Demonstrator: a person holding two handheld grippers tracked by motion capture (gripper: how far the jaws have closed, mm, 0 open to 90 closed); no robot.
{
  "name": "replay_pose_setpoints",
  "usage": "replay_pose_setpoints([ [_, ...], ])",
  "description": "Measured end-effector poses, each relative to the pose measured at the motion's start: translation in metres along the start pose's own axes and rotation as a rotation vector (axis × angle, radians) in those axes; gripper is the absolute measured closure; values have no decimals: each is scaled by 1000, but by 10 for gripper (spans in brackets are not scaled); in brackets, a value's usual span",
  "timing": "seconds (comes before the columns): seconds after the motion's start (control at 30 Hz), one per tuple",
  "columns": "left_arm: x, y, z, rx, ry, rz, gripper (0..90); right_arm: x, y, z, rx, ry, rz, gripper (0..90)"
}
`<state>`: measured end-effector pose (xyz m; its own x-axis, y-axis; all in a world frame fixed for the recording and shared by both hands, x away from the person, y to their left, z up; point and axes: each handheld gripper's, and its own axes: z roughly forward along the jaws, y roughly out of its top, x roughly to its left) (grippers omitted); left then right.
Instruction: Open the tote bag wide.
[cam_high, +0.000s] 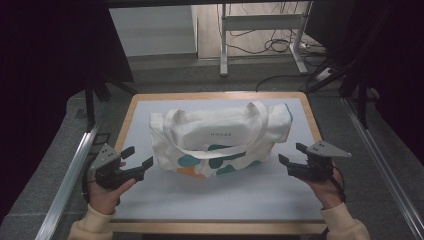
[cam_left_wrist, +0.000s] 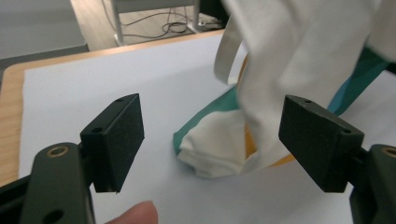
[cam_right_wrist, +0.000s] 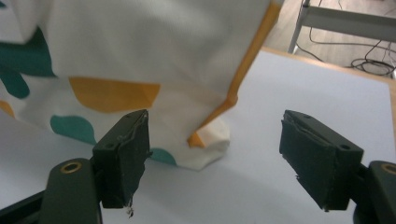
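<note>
A cream canvas tote bag (cam_high: 220, 137) with teal and orange shapes and long handles lies bulging in the middle of the white mat (cam_high: 210, 200). My left gripper (cam_high: 138, 158) stands open just left of the bag's lower left corner, with nothing between its jaws. In the left gripper view that folded corner of the tote bag (cam_left_wrist: 215, 149) lies ahead of the left gripper (cam_left_wrist: 210, 140). My right gripper (cam_high: 292, 154) is open too, a short way off the bag's right end. In the right gripper view the bag's orange-trimmed corner (cam_right_wrist: 210, 137) sits just beyond the right gripper (cam_right_wrist: 215, 158).
The mat lies on a wooden-edged table (cam_high: 127, 117). Metal rails (cam_high: 70, 175) run along both sides. Beyond the far edge stand a white desk frame (cam_high: 260, 30) and loose cables (cam_high: 280, 47) on the floor.
</note>
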<state>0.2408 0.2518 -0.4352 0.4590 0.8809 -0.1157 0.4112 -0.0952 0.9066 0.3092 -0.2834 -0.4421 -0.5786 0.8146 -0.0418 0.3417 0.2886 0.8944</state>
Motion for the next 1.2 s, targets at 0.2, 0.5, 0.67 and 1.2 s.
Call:
replay_pose_setpoints([
  [0.2,-3,12,1,-8,-32,1,227,-1,17,-3,-23,4,-11,243],
  [0.5,1,34,22,1,-94,-29,238,-12,43,8,-37,10,-12,242],
  [0.67,-1,38,34,15,-116,-26,254,-20,52,18,-37,30,7,242],
  [1.2,-14,38,44,19,-113,69,716,-17,57,31,-44,25,-26,720],
])
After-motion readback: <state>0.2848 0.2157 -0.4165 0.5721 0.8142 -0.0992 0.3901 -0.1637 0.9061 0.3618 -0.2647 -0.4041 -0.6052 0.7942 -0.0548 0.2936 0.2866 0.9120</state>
